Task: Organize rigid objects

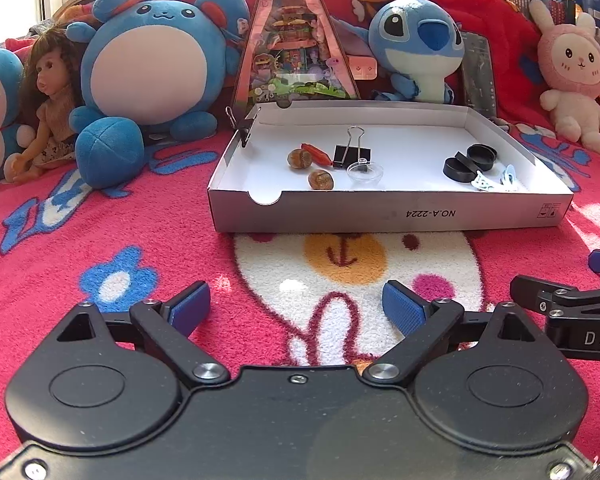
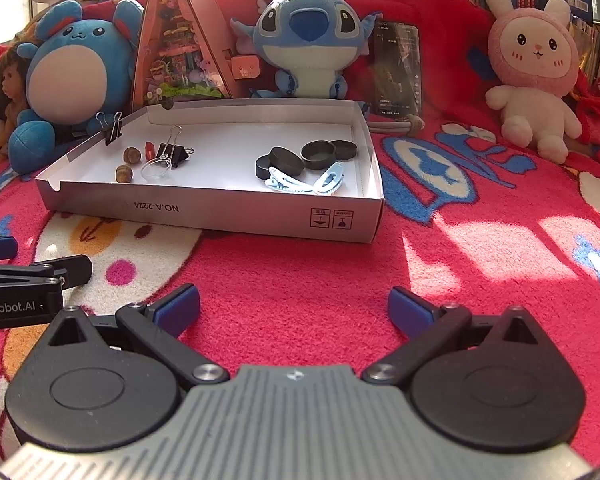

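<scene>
On the red blanket, the white box (image 1: 388,212) holds 2 binder clips, nuts and black caps (image 2: 312,156). Both the left gripper (image 1: 296,306) and right gripper (image 2: 294,306) are spread, empty. Only the right view shows the phone (image 2: 398,68) fully.

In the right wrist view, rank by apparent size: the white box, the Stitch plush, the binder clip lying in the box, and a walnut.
1. white box
2. Stitch plush, though it sits farther back
3. binder clip
4. walnut
</scene>
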Available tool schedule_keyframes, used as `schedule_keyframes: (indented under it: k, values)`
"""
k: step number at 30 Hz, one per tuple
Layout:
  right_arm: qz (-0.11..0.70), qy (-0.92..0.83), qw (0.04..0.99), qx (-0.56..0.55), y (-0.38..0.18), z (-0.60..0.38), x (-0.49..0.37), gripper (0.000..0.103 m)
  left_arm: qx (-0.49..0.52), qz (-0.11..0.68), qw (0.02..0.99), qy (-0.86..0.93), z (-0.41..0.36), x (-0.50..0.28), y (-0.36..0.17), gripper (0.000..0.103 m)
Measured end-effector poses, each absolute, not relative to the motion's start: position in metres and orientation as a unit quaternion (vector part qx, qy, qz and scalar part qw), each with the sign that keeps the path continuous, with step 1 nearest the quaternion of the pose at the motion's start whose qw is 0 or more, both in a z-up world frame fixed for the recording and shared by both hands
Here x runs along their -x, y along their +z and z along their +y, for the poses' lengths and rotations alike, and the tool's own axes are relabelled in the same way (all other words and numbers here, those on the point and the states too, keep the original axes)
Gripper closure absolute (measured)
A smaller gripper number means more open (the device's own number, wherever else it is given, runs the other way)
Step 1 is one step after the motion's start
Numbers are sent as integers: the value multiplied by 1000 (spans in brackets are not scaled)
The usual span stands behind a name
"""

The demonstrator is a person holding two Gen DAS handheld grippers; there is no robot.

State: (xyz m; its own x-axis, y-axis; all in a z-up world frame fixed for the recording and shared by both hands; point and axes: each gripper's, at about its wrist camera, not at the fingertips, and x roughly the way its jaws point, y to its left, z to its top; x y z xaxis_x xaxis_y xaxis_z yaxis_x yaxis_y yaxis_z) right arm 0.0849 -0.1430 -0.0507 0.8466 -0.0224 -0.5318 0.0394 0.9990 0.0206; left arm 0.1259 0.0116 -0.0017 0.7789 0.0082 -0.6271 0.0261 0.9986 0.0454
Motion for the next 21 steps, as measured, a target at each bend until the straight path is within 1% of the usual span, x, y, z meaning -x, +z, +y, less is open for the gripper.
schedule_keyframes:
  k: [15,21]
  values:
    - [276,-18,961,-13,-52,-142,-85,0,-19,326,945,-2,14,-125,-5,7]
    - [279,-19,960,-9,-53,-142,-86,0,-10,329,944,3,17,-126,-6,3]
